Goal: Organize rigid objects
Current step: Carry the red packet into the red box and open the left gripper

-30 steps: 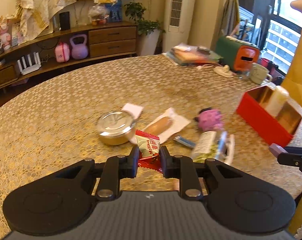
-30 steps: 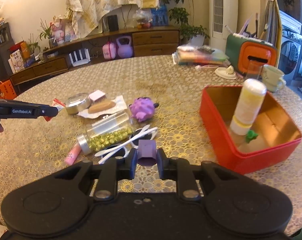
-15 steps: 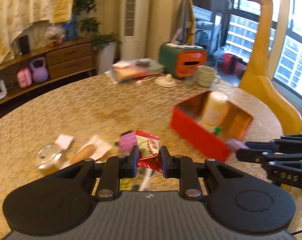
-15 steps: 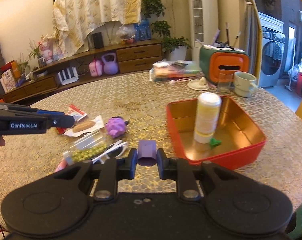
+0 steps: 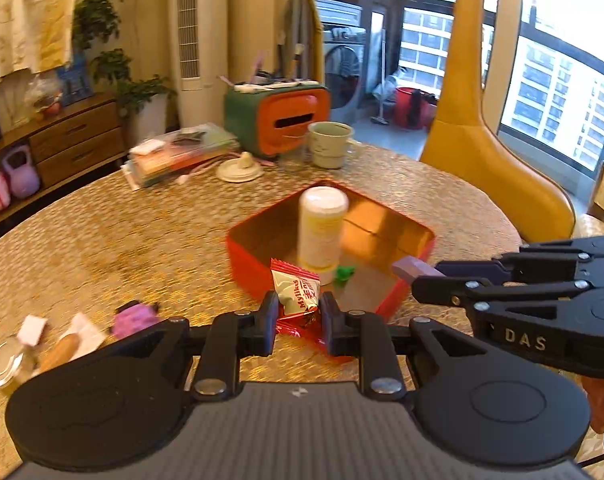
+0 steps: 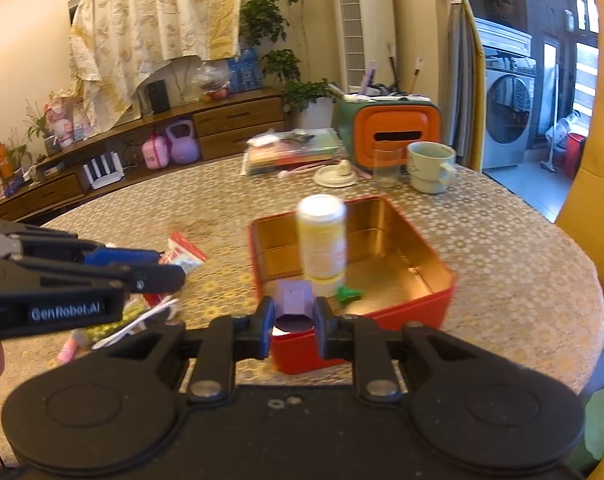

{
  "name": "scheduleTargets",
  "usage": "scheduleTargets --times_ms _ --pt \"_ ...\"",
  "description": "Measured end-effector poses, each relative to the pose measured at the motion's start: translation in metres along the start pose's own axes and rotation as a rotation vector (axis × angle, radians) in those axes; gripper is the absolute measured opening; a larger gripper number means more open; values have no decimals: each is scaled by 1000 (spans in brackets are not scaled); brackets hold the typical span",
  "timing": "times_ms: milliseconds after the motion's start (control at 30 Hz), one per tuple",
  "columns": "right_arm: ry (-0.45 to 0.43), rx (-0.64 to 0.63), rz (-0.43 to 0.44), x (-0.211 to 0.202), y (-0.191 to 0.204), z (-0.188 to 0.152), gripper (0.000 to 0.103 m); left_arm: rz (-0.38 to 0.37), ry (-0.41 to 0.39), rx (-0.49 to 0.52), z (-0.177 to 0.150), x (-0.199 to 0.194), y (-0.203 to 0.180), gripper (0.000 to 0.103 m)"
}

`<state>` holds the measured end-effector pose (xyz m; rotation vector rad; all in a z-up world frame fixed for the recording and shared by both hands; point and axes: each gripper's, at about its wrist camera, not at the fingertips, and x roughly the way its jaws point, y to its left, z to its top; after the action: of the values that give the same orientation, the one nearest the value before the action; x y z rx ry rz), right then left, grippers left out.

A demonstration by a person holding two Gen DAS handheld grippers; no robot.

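Note:
My left gripper (image 5: 298, 312) is shut on a red and white snack packet (image 5: 297, 290), held just in front of the near corner of the red tin box (image 5: 245, 258). My right gripper (image 6: 291, 316) is shut on a small purple block (image 6: 293, 304) at the box's near wall (image 6: 302, 350). Inside the box stand a white and yellow bottle (image 6: 322, 240) and a small green piece (image 6: 348, 293). In the left wrist view the right gripper (image 5: 416, 274) comes in from the right with the purple block (image 5: 410, 267). The right wrist view has the left gripper (image 6: 169, 274) at left with the packet (image 6: 185, 256).
On the table to the left lie a purple toy (image 5: 135, 318), a wrapped bun (image 5: 63, 350), a round tin (image 5: 7, 360), white glasses (image 6: 141, 322) and a pink tube (image 6: 67, 350). Behind the box stand a mug (image 6: 430, 166), a glass (image 6: 386, 166), books (image 6: 293, 152) and an orange-fronted container (image 6: 390, 132). A yellow giraffe (image 5: 470, 132) stands beyond the right edge.
Both grippers have swung right toward the red box, each keeping its object. The box now sits in the middle of both views and the loose items have slid to the left.

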<state>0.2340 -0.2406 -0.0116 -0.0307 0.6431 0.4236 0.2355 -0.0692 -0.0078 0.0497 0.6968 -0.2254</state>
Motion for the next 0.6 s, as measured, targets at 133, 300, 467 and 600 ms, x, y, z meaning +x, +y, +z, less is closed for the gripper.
scheduleTargets --times_ms 133,300,467,600 --pt "3 15 -15 5 -20 6 20 -20 14 18 7 15 -20 22" --pt "15 24 -37 19 -43 17 20 -27 31 30 14 40 -36 22" --pt "40 9 -72 42 -57 24 20 -22 58 32 21 67 -44 22" --pt "78 -10 -99 64 -66 24 20 -18 82 35 23 87 -44 22"
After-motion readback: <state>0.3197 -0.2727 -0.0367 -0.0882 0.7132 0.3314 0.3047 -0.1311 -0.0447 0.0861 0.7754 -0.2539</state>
